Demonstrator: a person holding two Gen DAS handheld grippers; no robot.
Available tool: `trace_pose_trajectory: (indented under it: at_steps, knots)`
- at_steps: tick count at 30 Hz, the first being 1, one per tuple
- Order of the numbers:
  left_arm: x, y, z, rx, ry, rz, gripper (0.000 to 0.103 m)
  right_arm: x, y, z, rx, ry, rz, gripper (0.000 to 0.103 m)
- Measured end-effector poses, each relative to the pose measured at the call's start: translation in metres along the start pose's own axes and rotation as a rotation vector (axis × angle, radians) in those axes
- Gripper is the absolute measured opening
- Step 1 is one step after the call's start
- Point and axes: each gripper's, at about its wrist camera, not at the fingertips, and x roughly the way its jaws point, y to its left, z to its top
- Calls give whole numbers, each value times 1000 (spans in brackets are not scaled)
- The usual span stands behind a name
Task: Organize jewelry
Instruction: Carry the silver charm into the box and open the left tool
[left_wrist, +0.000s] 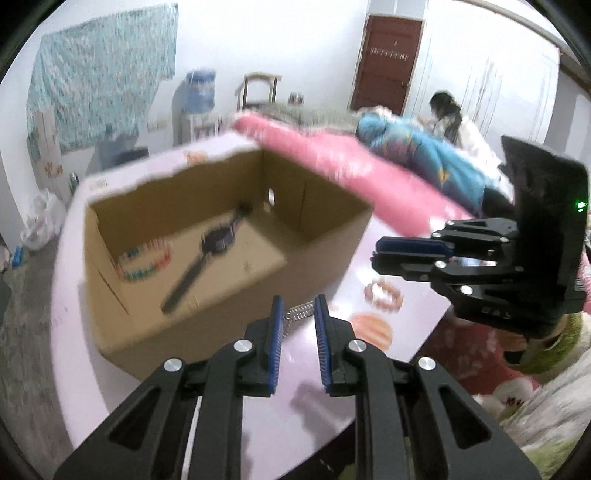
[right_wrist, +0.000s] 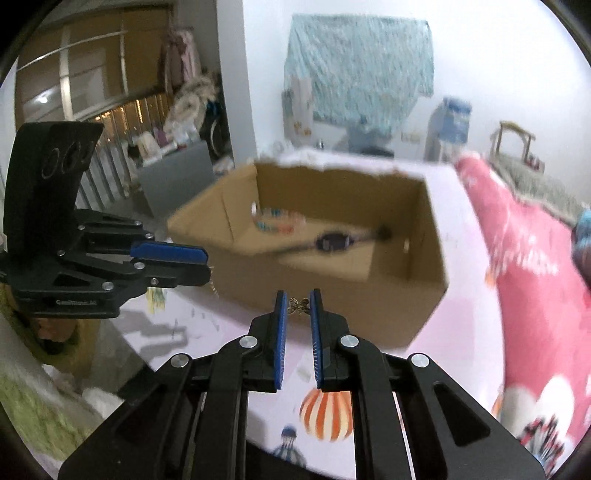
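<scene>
The left gripper (left_wrist: 299, 306) has its jaws pinching a silver chain (left_wrist: 301, 313), while the right gripper (right_wrist: 298, 301) nips a butterfly pendant (right_wrist: 299, 306). Probably one necklace, stretched between them to avoid tangling. At twelve o'clock beyond, on the bench (left_wrist: 399, 325), the cardboard box (left_wrist: 207, 236) already holds a watch (left_wrist: 218, 242) and beaded bracelet (left_wrist: 144, 264).

Butterfly in the pinchers

The right gripper (right_wrist: 298, 304) pinches a little gold butterfly charm (right_wrist: 298, 306) in front of a cardboard box (right_wrist: 332, 295). A watch (right_wrist: 332, 242) and a colourful bracelet (right_wrist: 275, 221) lie inside the box.
</scene>
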Motion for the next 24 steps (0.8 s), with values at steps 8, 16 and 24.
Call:
trace_pose_trajectory:
  at_steps: [8,16,24]
  knots:
    - [18,41,42,-33,7,61,16,28,-26,63,53,-17,99,10]
    - [80,78,49,-197,154,-9,17,97,-50,73,104,165,37,11]
    - [86,89,43,-285,174,-34,29,87,-66,74,152,133,29,26]
